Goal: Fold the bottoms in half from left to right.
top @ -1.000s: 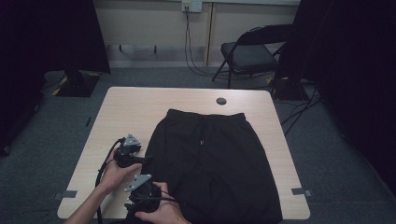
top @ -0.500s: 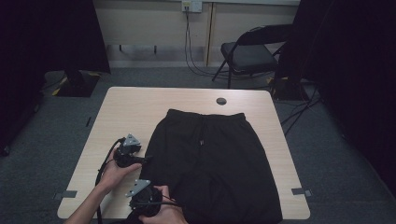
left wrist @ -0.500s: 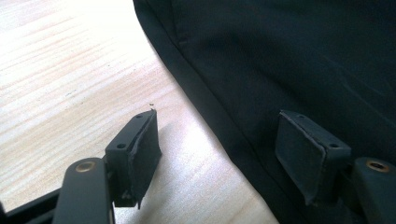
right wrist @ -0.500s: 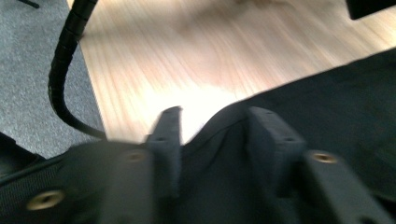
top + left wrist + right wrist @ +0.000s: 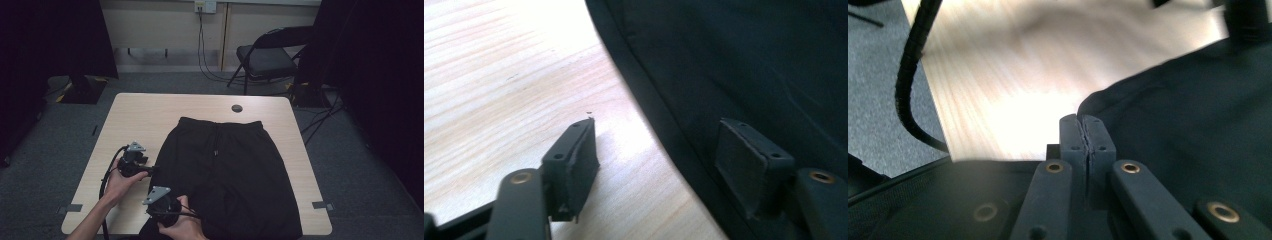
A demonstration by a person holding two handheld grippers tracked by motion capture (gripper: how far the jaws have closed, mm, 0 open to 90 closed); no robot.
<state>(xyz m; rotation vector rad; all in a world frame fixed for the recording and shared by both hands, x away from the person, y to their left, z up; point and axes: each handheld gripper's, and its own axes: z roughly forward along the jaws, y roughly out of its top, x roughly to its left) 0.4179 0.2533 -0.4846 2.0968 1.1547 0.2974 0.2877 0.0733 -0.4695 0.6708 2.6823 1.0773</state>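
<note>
Through the left gripper view we record the left gripper (image 5: 656, 160) with its two black jaws rising from the bottom edge and standing well apart; they have just closed in a little, and the pads press on nothing. We note one pad (image 5: 579, 160) over bare wood and the other pad (image 5: 744, 165) over dark cloth. We list a light wooden table (image 5: 499, 85) with fine grain and a bright glare patch between the jaws. We list black shorts (image 5: 749, 65) lying flat across the upper right, their stitched edge curving down between the two jaws.
</note>
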